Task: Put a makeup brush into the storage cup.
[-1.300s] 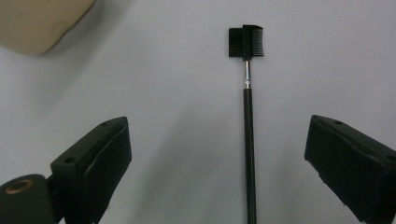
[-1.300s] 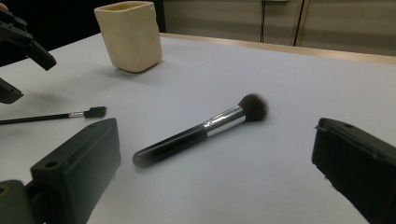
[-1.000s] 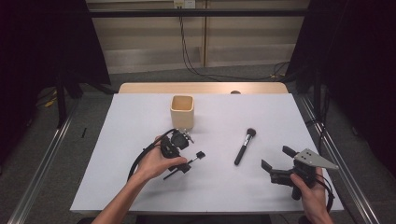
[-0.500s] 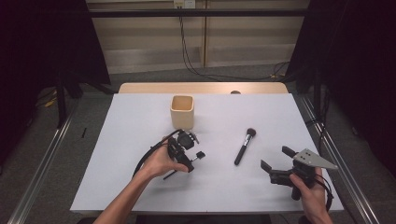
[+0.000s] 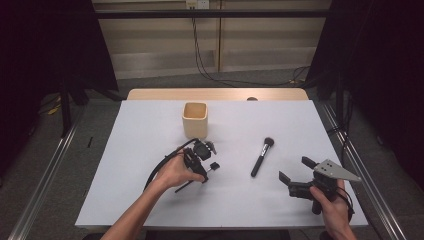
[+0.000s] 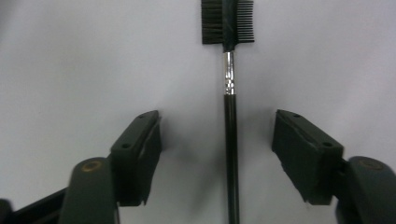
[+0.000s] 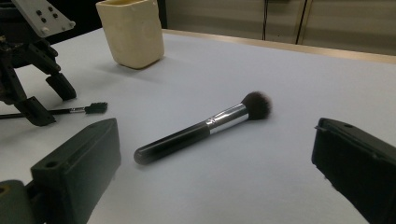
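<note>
Brow comb brush (image 6: pixel 230 70), centre frame: light, stiff, thin; best taken mid-handle. Left gripper (image 6: pixel 217 140) astride handle, jaws just closing, not yet touching. Right gripper (image 5: pixel 299 175) spread, empty.

On the desk (image 5: pixel 150 200), the cup (image 5: pixel 195 119) is set toward the far edge, left of the middle. Nearer than the cup, the left tongs (image 5: pixel 205 162) are placed over the thin comb brush (image 6: pixel 229 93), whose handle lies between the jaws, untouched by either. To the right, the powder brush (image 5: pixel 261 156) lies apart, and the right tongs (image 5: pixel 295 170) are found further right and nearer.
</note>
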Available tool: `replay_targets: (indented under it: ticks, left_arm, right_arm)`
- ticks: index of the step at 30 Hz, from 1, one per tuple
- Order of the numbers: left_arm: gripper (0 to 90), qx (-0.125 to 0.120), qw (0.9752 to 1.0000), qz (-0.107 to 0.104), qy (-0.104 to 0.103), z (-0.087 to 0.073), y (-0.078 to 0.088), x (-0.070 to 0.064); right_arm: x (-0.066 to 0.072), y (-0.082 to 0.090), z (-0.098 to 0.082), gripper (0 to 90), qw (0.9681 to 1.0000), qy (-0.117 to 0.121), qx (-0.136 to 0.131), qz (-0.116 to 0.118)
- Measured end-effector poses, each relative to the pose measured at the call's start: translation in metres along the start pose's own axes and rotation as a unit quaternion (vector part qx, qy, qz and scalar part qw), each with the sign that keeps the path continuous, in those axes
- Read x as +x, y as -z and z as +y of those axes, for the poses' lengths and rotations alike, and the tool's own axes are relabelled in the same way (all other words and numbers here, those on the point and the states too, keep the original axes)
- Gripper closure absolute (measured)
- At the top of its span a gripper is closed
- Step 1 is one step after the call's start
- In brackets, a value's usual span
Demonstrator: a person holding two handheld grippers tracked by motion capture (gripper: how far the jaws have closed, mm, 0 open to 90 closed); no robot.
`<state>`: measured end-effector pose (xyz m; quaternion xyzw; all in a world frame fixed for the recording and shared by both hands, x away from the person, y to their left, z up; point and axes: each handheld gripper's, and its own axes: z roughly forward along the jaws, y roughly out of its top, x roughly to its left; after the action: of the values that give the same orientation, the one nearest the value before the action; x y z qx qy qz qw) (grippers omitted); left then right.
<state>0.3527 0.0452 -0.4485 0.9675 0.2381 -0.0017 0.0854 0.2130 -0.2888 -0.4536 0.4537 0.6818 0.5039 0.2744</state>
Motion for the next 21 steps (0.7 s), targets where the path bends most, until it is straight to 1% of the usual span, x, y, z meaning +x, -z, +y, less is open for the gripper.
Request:
replay_targets:
  ticks: [2,3,4,5,6,7,9,11,12,14,16,17,18,19,21]
  left_arm:
    - [45.4,0.004,1.0000,-0.001,-0.002,0.0014,0.0003,-0.0012]
    - [45.4,0.004,1.0000,-0.004,-0.005,0.0015,0.0008,-0.0012]
    - [49.3,0.004,0.9999,-0.006,-0.009,0.0011,0.0011,-0.0008]
    - [52.4,-0.001,0.9999,-0.009,-0.007,-0.0005,0.0017,0.0010]
    - [55.0,-0.001,0.9999,-0.009,-0.007,-0.0005,0.0017,0.0010]
    - [56.9,-0.005,1.0000,-0.008,-0.002,-0.0007,0.0016,0.0007]
    - [60.1,0.006,1.0000,-0.005,-0.005,0.0008,0.0025,0.0016]
    - [63.1,0.005,0.9999,-0.008,-0.002,0.0009,0.0024,0.0021]
    - [63.1,0.005,1.0000,-0.007,0.001,0.0008,0.0025,0.0025]
    - [67.0,0.002,1.0000,-0.005,0.001,0.0001,0.0027,0.0010]
    - [68.1,0.003,1.0000,-0.004,0.000,0.0001,0.0028,0.0006]
    - [69.4,0.003,1.0000,-0.005,-0.001,0.0001,0.0028,0.0001]
    - [73.4,0.003,1.0000,-0.005,0.000,0.0002,0.0028,-0.0003]
    - [73.4,0.003,1.0000,-0.007,0.000,0.0003,0.0028,-0.0009]
    - [76.5,0.003,0.9999,-0.010,0.003,0.0004,0.0026,-0.0010]
  right_arm:
    - [0.0006,0.0001,0.0001,1.0,1.0000,0.000,-0.001,-0.001]
    - [0.0006,0.0001,0.0001,1.0,1.0000,0.000,-0.001,-0.001]
    - [0.0004,0.0002,0.0000,1.0,1.0000,0.000,0.000,-0.001]
    - [0.0002,0.0003,-0.0001,1.0,1.0000,0.000,0.000,-0.001]
    - [0.0002,0.0003,-0.0001,1.0,1.0000,0.000,0.000,-0.001]
    - [-0.0001,0.0005,-0.0002,1.0,1.0000,0.001,0.000,-0.001]
    - [-0.0003,0.0004,-0.0003,1.0,1.0000,0.000,0.001,-0.001]
    - [-0.0001,0.0005,-0.0003,1.0,1.0000,0.002,0.000,-0.002]
    - [-0.0001,0.0005,-0.0003,1.0,1.0000,0.002,0.000,-0.002]
    - [0.0005,0.0007,-0.0003,1.0,1.0000,0.001,0.000,-0.003]
    - [0.0004,0.0005,-0.0003,1.0,1.0000,0.002,0.001,-0.003]
    - [0.0004,0.0004,-0.0004,1.0,1.0000,0.001,0.001,-0.003]
    - [0.0006,0.0002,-0.0004,1.0,1.0000,0.001,0.002,-0.002]
    - [0.0006,0.0002,-0.0004,1.0,1.0000,0.001,0.002,-0.002]
    - [0.0009,0.0002,-0.0004,1.0,1.0000,0.002,0.001,-0.001]
